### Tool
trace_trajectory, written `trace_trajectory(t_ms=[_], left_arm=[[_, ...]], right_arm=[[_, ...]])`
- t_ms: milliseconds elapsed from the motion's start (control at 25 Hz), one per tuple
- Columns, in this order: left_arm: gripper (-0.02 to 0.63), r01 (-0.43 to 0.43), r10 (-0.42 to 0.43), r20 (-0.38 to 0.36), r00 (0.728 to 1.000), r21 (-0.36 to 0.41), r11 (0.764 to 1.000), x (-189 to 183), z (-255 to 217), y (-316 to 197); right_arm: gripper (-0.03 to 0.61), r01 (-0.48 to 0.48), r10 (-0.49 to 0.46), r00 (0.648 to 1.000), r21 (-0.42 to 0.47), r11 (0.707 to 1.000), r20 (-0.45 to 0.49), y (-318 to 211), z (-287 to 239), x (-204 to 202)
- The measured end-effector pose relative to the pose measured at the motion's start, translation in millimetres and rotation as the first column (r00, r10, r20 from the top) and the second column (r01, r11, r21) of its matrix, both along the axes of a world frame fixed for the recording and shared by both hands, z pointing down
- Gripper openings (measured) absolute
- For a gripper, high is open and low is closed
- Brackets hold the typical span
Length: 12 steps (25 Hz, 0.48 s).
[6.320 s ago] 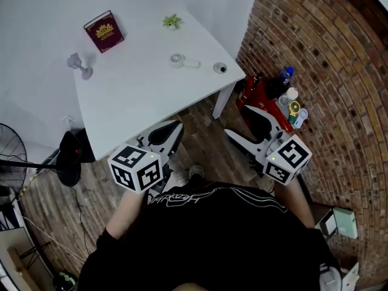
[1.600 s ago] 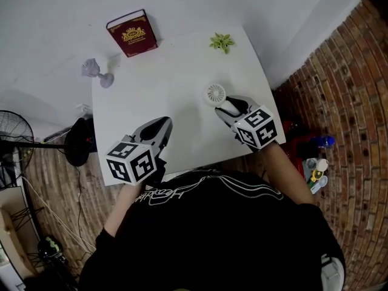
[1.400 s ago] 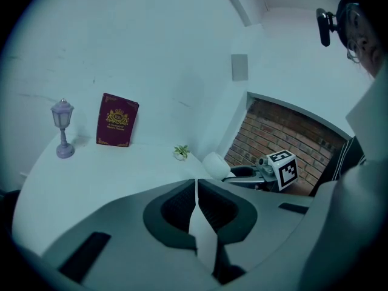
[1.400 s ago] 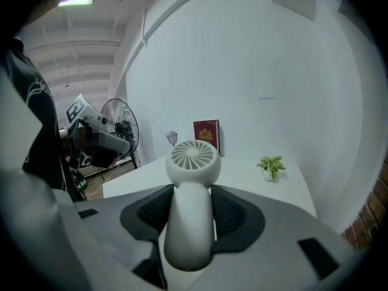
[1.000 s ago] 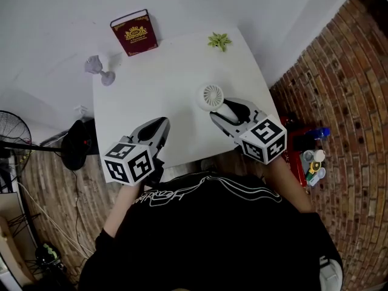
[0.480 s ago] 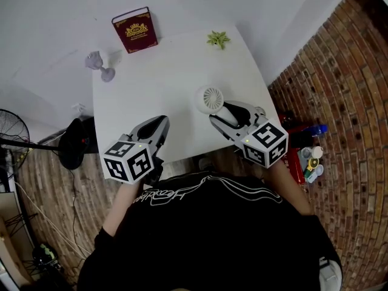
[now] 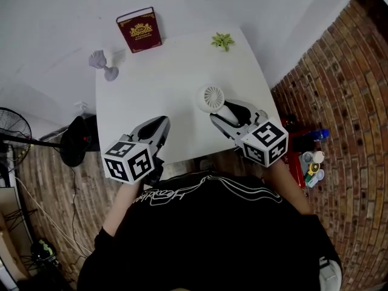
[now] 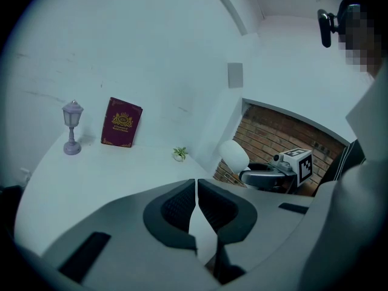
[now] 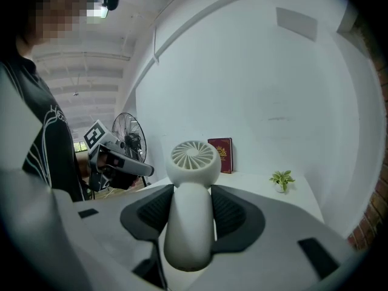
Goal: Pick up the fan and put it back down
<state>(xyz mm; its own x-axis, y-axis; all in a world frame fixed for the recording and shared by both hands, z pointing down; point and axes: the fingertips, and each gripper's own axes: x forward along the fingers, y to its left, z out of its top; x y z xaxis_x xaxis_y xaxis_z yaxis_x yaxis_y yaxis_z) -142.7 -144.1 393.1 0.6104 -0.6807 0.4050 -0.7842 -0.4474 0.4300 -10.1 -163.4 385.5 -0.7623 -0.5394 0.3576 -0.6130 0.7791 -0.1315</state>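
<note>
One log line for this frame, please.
right gripper: shut on fan handle | left gripper: shut, empty | fan over table

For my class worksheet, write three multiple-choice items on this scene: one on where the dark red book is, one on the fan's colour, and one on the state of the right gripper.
1. Where is the dark red book?
A. On the floor
B. Upright at the far edge of the table, against the wall
C. Flat in the middle of the table

2. What colour is the fan?
A. Red
B. Green
C. White

3. What is the right gripper doing?
A. Closed on the fan's handle
B. Open and empty
C. Closed on the book

Key: 1 B, the left gripper view shows it propped by the wall; 2 C, head and handle are both white; 3 A, its pads press the handle from both sides.
</note>
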Motion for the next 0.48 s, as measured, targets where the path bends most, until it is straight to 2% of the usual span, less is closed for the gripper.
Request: trace_trajectory(t_ms=[480], left_arm=[[0.038,0.023,-0.023,0.011,1.0,-0.001,1.0,3,-2,-21]], right_arm=[[0.193,-0.005,0.003,0.999,-0.034,0.999,-0.054,-40,23,9]])
